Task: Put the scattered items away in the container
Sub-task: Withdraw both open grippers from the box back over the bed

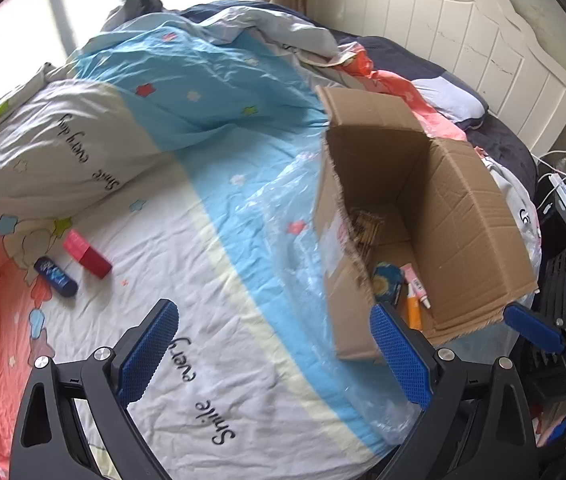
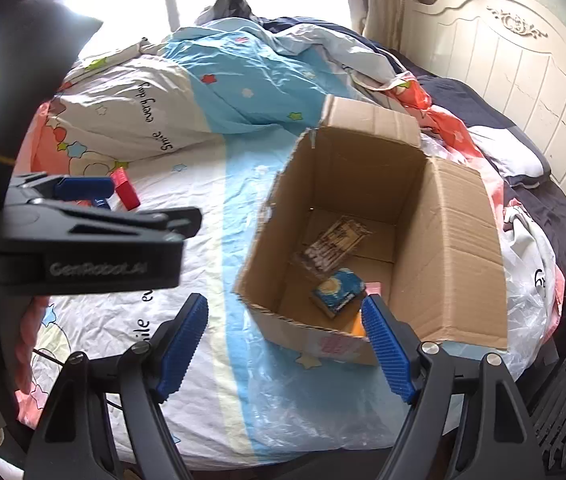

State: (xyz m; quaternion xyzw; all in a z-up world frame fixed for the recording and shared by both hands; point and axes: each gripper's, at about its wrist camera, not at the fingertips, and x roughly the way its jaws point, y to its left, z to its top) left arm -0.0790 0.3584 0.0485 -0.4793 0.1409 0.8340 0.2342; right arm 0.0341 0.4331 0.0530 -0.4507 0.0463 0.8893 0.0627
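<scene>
Sitting open on a patterned duvet (image 1: 219,320), the cardboard box (image 2: 455,248) already contains a blue packet (image 2: 339,292), a clear-wrapped bundle of sticks (image 2: 335,248), a pink tube (image 1: 415,286) and something orange. Two items lie loose on the bedding well to the box's left: a red box (image 1: 87,254) and, just beside it, a dark blue tube (image 1: 56,277). The left gripper (image 1: 273,354) spreads wide over bare cover, holding nothing. The right gripper (image 2: 283,344) also gapes empty, at the box's near edge.
</scene>
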